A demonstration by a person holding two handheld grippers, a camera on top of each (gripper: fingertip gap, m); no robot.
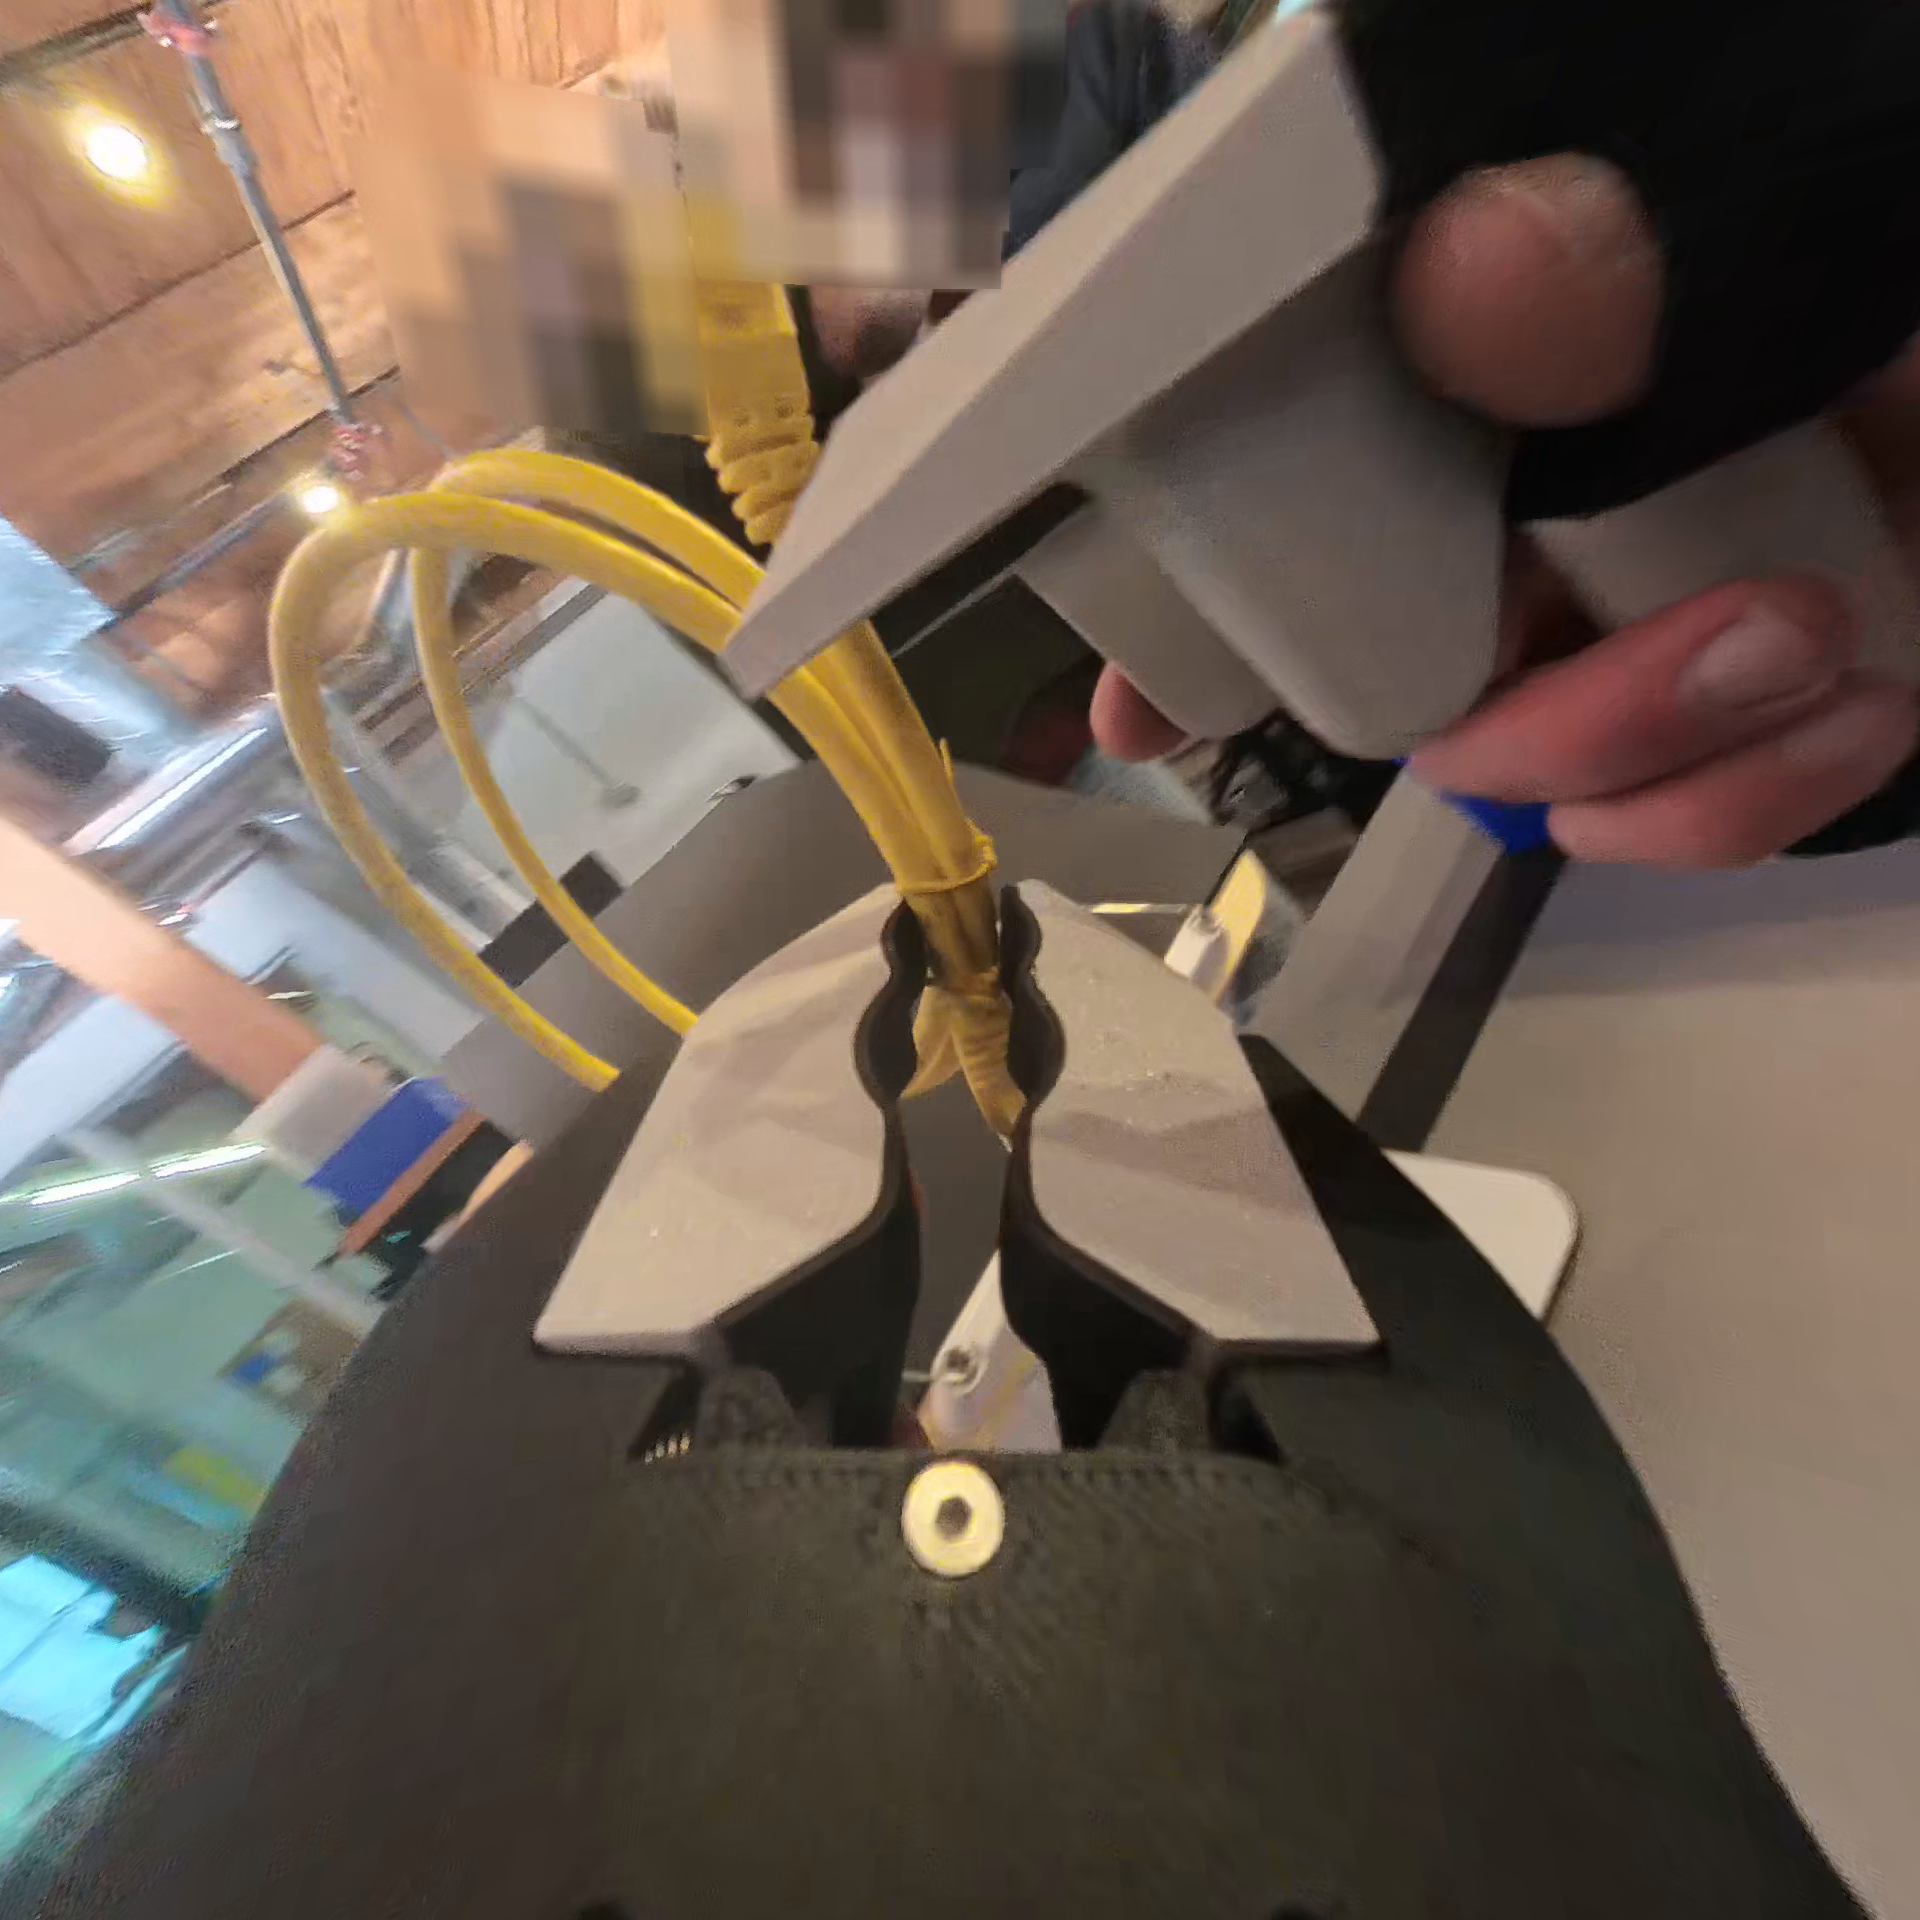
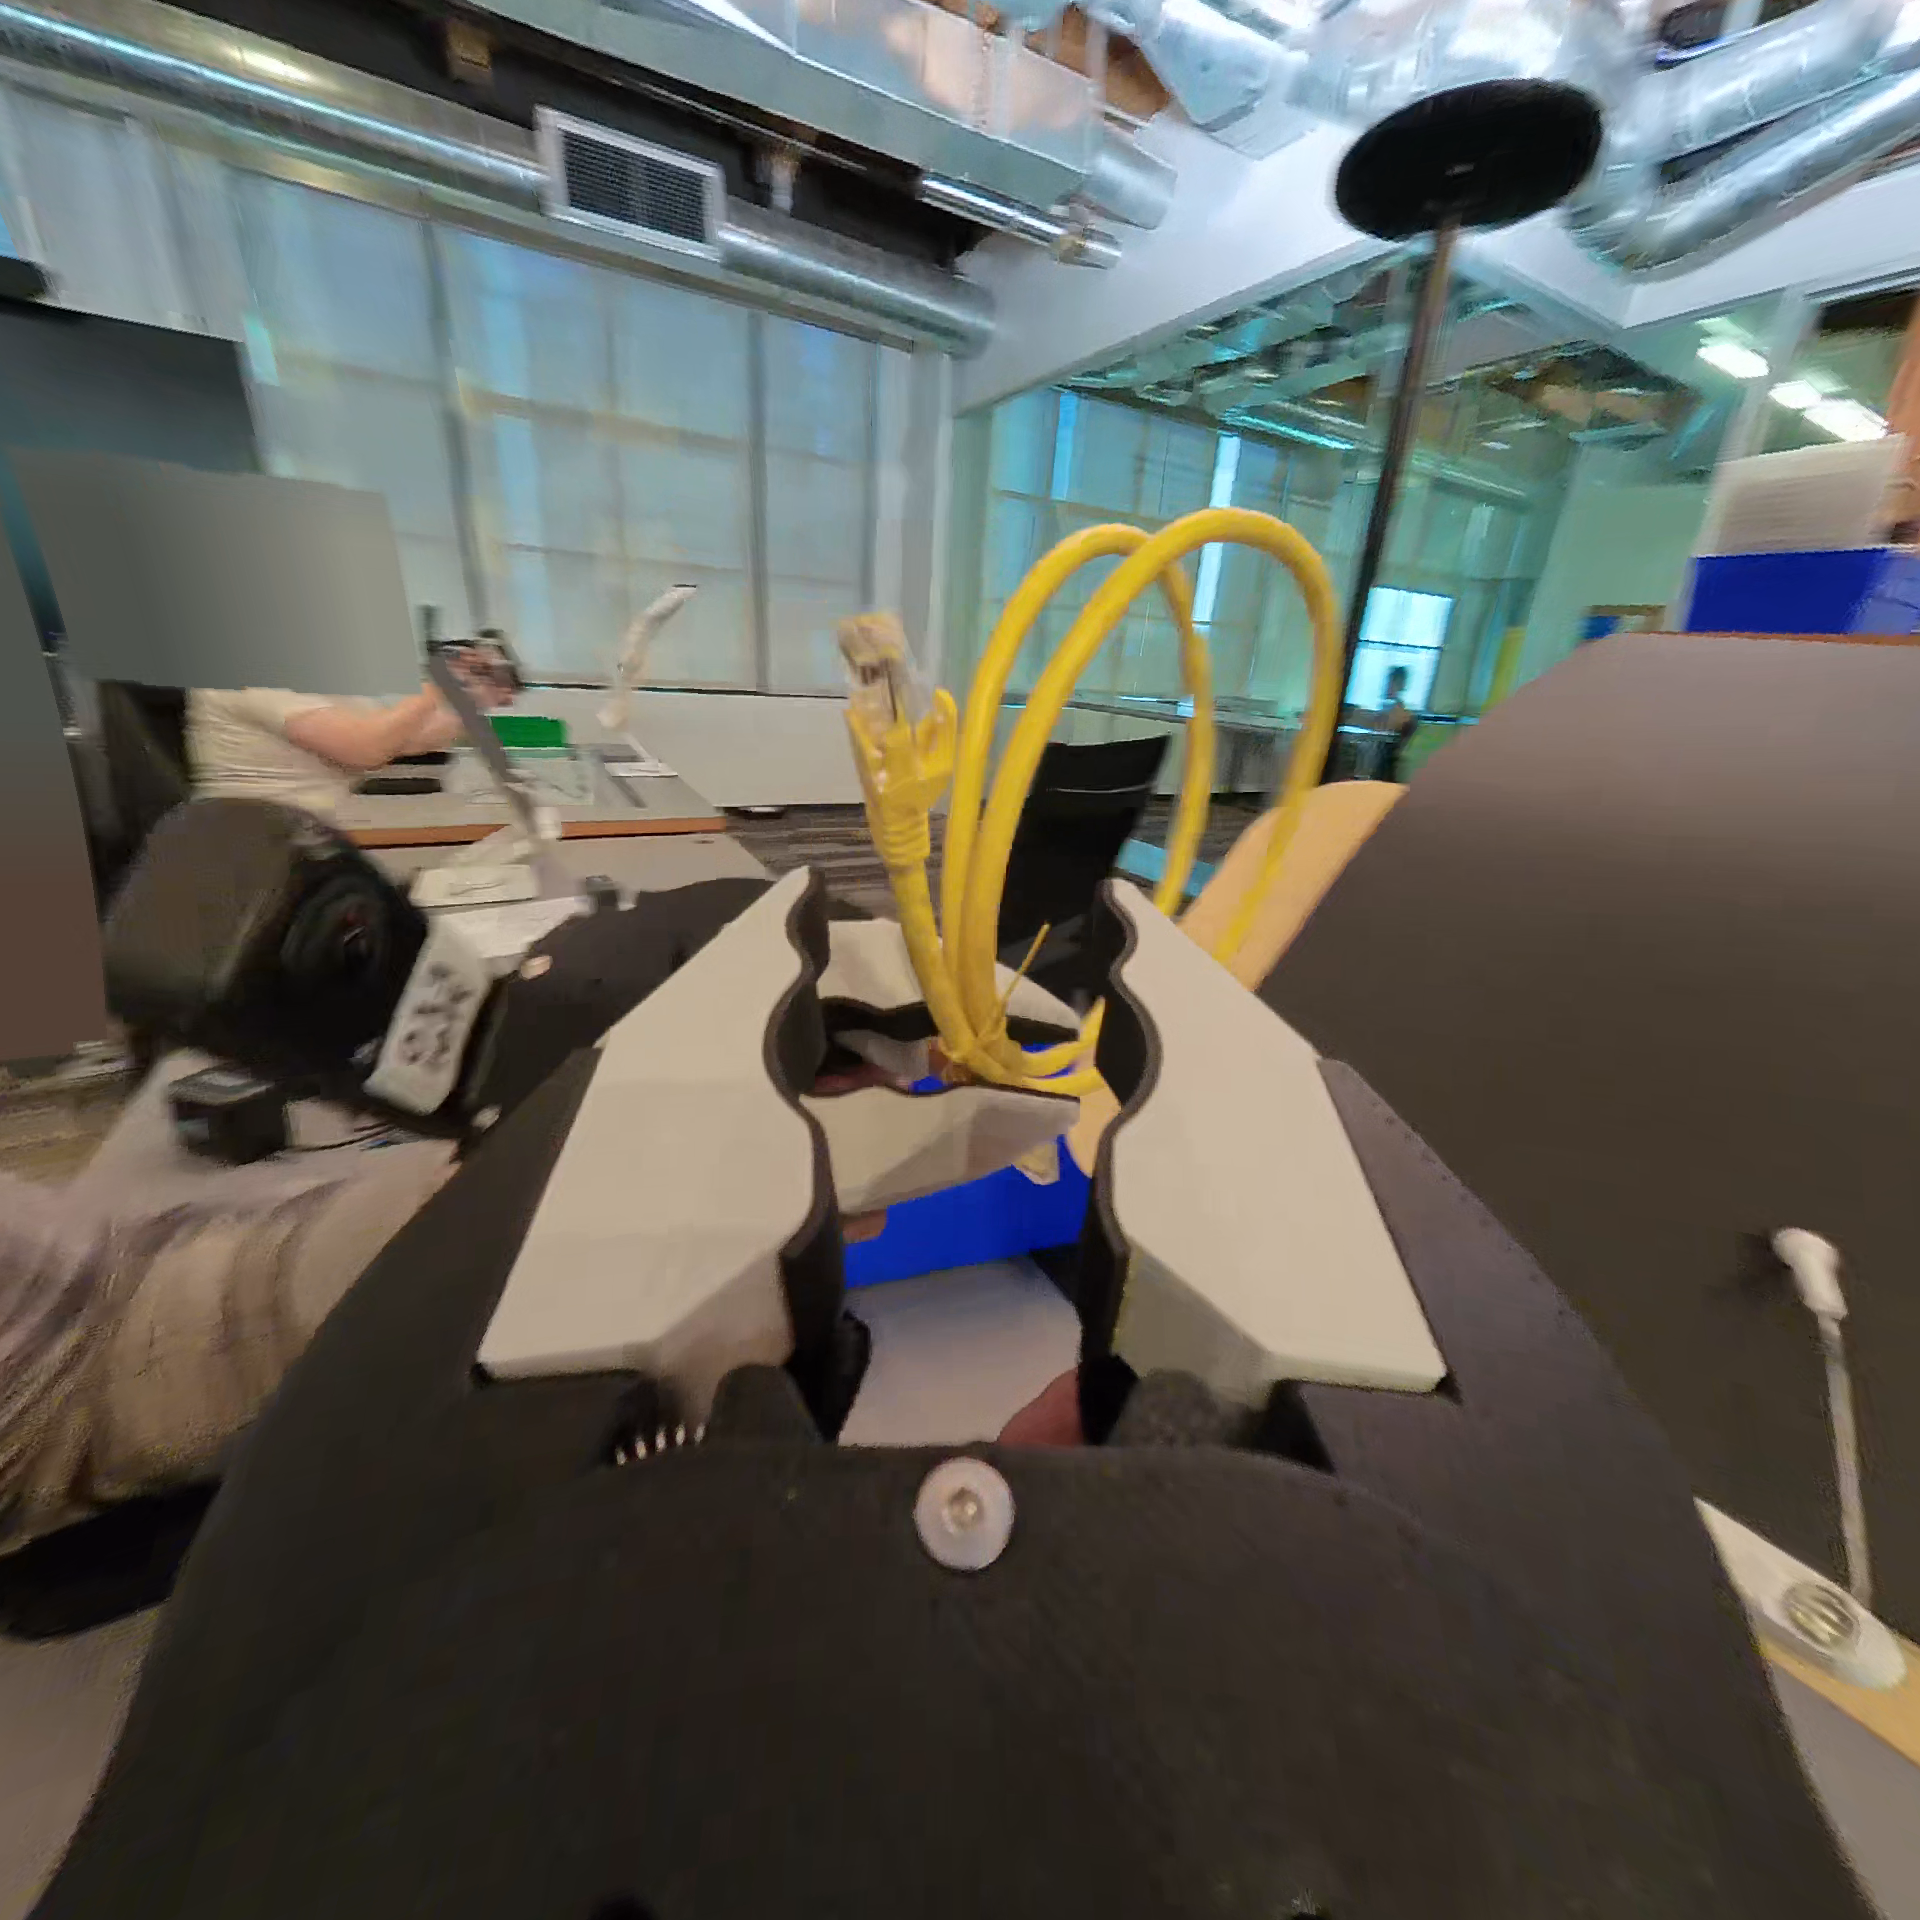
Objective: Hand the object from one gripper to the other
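Left wrist view: the left gripper (image 1: 961, 966) is clamped on the tied end of a coiled yellow network cable (image 1: 582, 582), held up in the air. The right gripper (image 2: 961, 997) has its fingers apart around the cable's (image 2: 1049, 790) tied bundle, not touching.

My right gripper (image 2: 961, 997) stands wide, with clear room either side of the yellow cable (image 2: 977, 894). Its grey body (image 1: 1091, 416) crowds the loops from above, right over my left gripper (image 1: 961, 966); their left side is open
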